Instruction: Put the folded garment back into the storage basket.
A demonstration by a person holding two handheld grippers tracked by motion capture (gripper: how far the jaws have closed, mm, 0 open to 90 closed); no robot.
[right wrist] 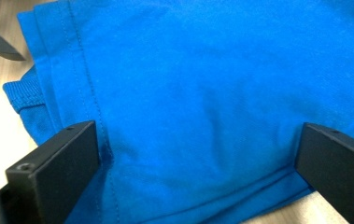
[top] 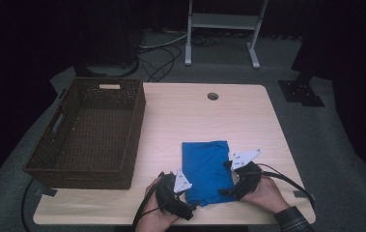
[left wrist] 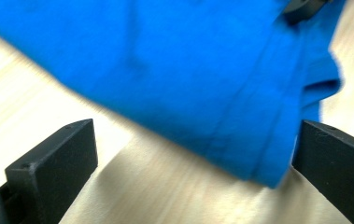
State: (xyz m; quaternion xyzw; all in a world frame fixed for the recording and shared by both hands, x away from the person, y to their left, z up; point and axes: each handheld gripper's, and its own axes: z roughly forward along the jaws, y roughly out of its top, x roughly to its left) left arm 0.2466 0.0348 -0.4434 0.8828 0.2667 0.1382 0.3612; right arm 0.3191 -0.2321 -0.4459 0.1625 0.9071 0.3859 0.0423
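Note:
A folded blue cloth (top: 207,169) lies on the wooden table (top: 185,111) near its front edge. My left gripper (top: 188,195) stands open at the cloth's near left corner. In the left gripper view the cloth (left wrist: 188,70) hangs a little above the table, its corner between the wide-apart jaws of the gripper (left wrist: 193,154). My right gripper (top: 228,186) is open at the cloth's near right edge. Seen from the right gripper view, the cloth (right wrist: 212,93) spans the gap between the jaws of the gripper (right wrist: 198,158), a stitched hem by the left jaw.
A dark wicker basket (top: 139,116) sits on the table's left half. Near the far edge there is a cable hole (top: 213,96). Beyond the table stand a metal frame (top: 221,29) and floor cables. Bare wood lies behind the cloth.

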